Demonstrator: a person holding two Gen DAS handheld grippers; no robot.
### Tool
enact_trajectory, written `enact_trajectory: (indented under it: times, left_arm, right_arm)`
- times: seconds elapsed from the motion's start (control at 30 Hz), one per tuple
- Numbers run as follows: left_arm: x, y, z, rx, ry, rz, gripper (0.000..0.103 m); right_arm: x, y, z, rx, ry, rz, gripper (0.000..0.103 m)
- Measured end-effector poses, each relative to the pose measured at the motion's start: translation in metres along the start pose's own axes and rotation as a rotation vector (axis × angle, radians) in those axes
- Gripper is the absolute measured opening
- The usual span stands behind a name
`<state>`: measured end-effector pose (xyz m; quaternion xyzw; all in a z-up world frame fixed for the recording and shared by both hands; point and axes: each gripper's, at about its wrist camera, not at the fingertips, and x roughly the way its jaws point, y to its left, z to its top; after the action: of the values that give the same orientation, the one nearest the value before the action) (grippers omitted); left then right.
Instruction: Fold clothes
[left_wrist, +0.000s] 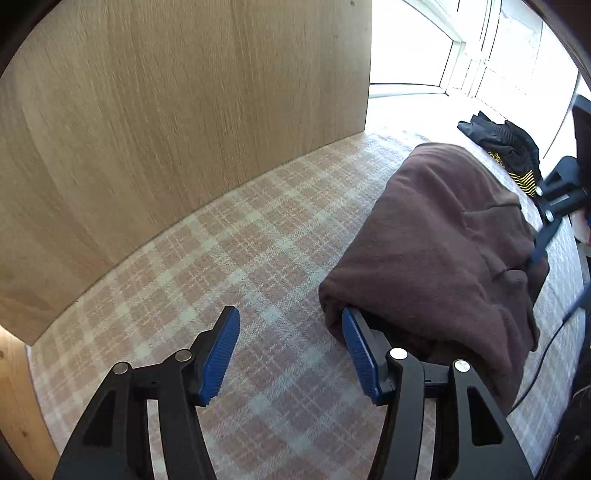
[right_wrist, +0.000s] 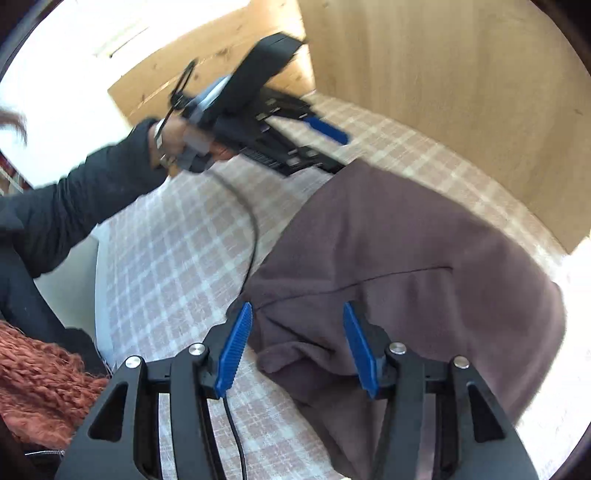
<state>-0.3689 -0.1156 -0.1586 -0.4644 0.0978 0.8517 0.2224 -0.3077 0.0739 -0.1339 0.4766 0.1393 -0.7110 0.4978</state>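
Observation:
A brown fleece garment lies folded in a thick bundle on the plaid bed sheet. My left gripper is open over bare sheet at the bundle's near left corner. Its right finger rests against the cloth's edge, and nothing sits between its pads. In the right wrist view my right gripper stands open over a rumpled corner of the same garment. Cloth lies under and between its pads, which do not press on it. A hand in a dark sleeve holds the left gripper at the garment's far edge.
A tall wooden panel borders the bed behind the sheet. A black and yellow garment lies beyond the brown one near a bright window. A rust knitted fabric lies at the bed's edge. A black cable trails across the sheet.

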Motion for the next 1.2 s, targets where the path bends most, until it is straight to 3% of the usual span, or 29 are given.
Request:
enact_trajectory:
  times: [0.1,0.17,0.23,0.27,0.33,0.37,0.4,0.5,0.6,0.67,0.73,0.8,0.97,1.1,1.2]
  left_arm:
    - [-0.032,-0.021,0.012,0.025,-0.084,-0.038,0.055]
    - [-0.049,-0.038,0.021,0.041,-0.135,-0.090,0.055]
    - [-0.041,-0.057,0.026,0.054,-0.116,-0.203,0.057]
    - [-0.034,-0.067,0.025,0.065,-0.088,-0.247,0.057]
    - [-0.003,-0.086,0.006,0.107,0.072,-0.267,0.057]
    - [0.011,-0.096,-0.005,0.129,0.147,-0.266,0.057]
    - [0.018,-0.102,-0.019,0.139,0.192,-0.243,0.057]
    - [0.005,-0.092,-0.028,0.037,0.199,-0.265,0.056]
    - [-0.029,-0.093,-0.018,0.007,0.075,-0.222,0.056]
    - [-0.042,-0.111,-0.012,0.037,0.042,-0.266,0.057]
    - [-0.045,-0.135,-0.015,0.091,0.058,-0.307,0.057]
    - [-0.044,-0.157,-0.023,0.128,0.092,-0.364,0.057]
    - [-0.039,-0.195,-0.038,0.172,0.152,-0.431,0.057]
    - [-0.024,-0.194,-0.033,0.095,0.170,-0.411,0.058]
    - [-0.006,-0.185,-0.024,0.004,0.188,-0.400,0.058]
  right_arm:
    - [-0.032,-0.041,-0.010,0.099,-0.090,-0.147,0.051]
    - [-0.032,-0.061,-0.017,0.171,-0.101,-0.152,0.051]
    - [-0.019,-0.069,-0.028,0.190,-0.066,-0.148,0.051]
    - [-0.007,-0.067,-0.035,0.178,-0.031,-0.141,0.051]
    - [0.017,-0.057,-0.052,0.108,0.043,-0.165,0.052]
    - [0.017,-0.047,-0.060,0.036,0.023,-0.206,0.052]
    - [0.010,-0.046,-0.059,0.032,0.014,-0.200,0.052]
    - [-0.012,-0.045,-0.055,0.022,-0.013,-0.180,0.052]
    - [-0.033,-0.049,-0.053,0.068,-0.066,-0.116,0.052]
    - [-0.045,-0.052,-0.051,0.112,-0.104,-0.056,0.052]
    - [-0.039,-0.041,-0.053,0.106,-0.078,0.088,0.052]
    - [-0.030,-0.020,-0.058,0.047,-0.052,0.152,0.052]
    - [-0.002,0.035,-0.092,-0.031,-0.021,0.124,0.050]
    - [0.001,0.029,-0.110,0.031,-0.019,0.068,0.031]
    - [-0.001,0.015,-0.116,0.084,-0.024,0.046,0.025]
